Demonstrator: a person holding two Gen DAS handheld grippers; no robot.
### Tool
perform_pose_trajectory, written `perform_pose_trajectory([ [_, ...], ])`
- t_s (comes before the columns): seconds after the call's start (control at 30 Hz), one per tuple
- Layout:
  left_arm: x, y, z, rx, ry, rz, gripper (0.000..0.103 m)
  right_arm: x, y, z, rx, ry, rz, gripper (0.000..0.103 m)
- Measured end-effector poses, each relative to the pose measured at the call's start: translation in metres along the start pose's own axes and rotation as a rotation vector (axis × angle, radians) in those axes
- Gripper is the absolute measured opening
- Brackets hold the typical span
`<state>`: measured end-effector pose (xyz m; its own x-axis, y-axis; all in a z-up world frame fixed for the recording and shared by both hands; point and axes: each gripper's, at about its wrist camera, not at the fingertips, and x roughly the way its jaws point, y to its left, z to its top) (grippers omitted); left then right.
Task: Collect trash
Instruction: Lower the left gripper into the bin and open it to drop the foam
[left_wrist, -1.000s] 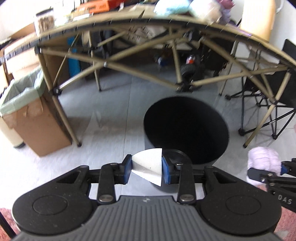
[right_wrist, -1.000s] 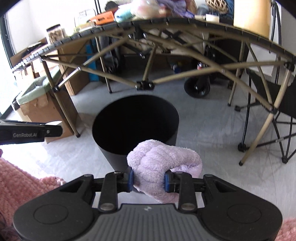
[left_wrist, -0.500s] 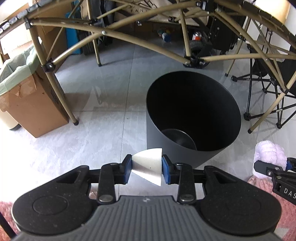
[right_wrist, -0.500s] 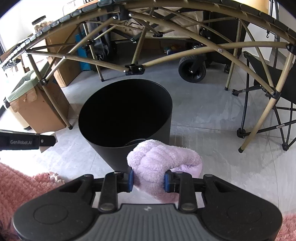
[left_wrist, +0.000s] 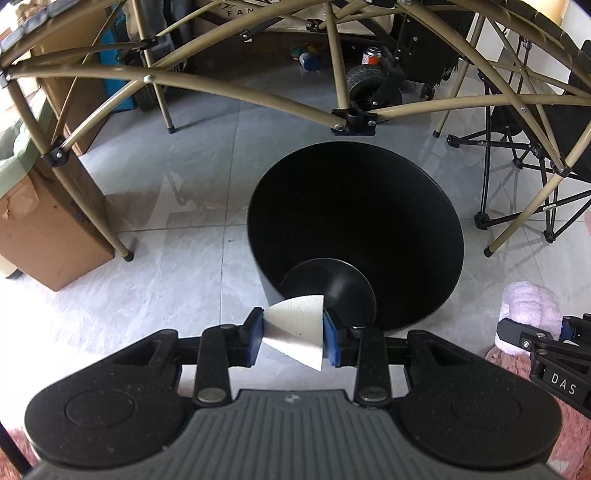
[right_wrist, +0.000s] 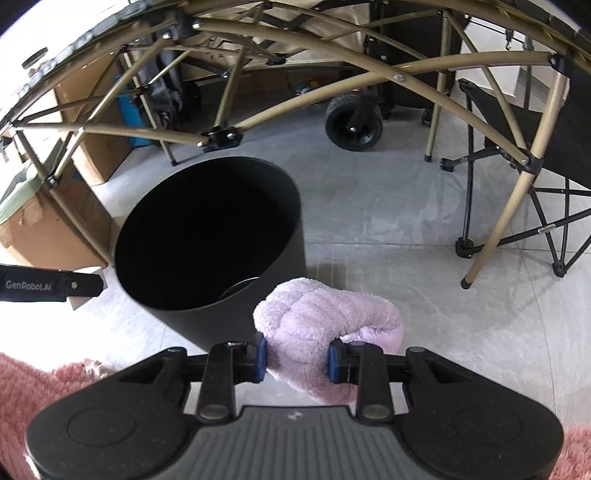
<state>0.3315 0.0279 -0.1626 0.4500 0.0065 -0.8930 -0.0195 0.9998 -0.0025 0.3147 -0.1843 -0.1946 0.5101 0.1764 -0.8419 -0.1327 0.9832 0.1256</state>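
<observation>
Grey floor tiles (left_wrist: 192, 266) are recorded beneath a folding counter frame (left_wrist: 354, 120) of tan tubing, with a cardboard box (left_wrist: 44, 236) noted to the left and a folding chair (right_wrist: 524, 206) to the right. A black bin (left_wrist: 354, 236) stands open on the floor, directly ahead of both sets of jaws; its interior appears bare, only the dark base being visible.

The left gripper (left_wrist: 293, 334) is observed with its jaws closed as far as the item between them allows. A flat white wedge of paper or card (left_wrist: 295, 328) is clamped edge to edge between the blue pads. The wedge sits just short of the bin's near rim, with the bin mouth immediately beyond the jaws. It is judged that this flat pinch has been chosen so that the piece will fall clear once the pads part.

The right gripper (right_wrist: 297, 360) is likewise closed on its load. A lilac fluffy bundle (right_wrist: 325, 325), apparently a plush cloth, is compressed at its middle, and its bulk spills ahead of and to the right of the jaws. The bin rim lies just ahead and to the left of them, so the bundle is not yet over the opening.

Both items are assessed as being carried for disposal. Release is judged premature for either gripper until the jaws are brought over the bin mouth.
</observation>
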Motion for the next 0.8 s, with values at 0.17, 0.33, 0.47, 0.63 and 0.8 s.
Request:
perform_pose_trajectory([
  [0.17,0.008,-0.011,0.016,0.019,0.007,-0.008,0.034,0.005,-0.008,0.012,0.014,-0.011,-0.018,0.029],
  [0.33,0.014,-0.022,0.030,0.034,0.021,-0.024,0.034,0.011,-0.014,0.027,0.012,-0.034,-0.041,0.029],
  [0.47,0.019,-0.033,0.040,0.045,0.031,-0.030,0.034,0.016,-0.020,0.036,0.017,-0.036,-0.052,0.029],
  [0.63,0.027,-0.046,0.051,0.043,0.063,-0.030,0.034,0.020,-0.027,0.046,0.022,-0.043,-0.074,0.029],
  [0.8,0.038,-0.054,0.062,0.015,0.099,-0.033,0.034,0.024,-0.035,0.053,0.036,-0.052,-0.093,0.029],
])
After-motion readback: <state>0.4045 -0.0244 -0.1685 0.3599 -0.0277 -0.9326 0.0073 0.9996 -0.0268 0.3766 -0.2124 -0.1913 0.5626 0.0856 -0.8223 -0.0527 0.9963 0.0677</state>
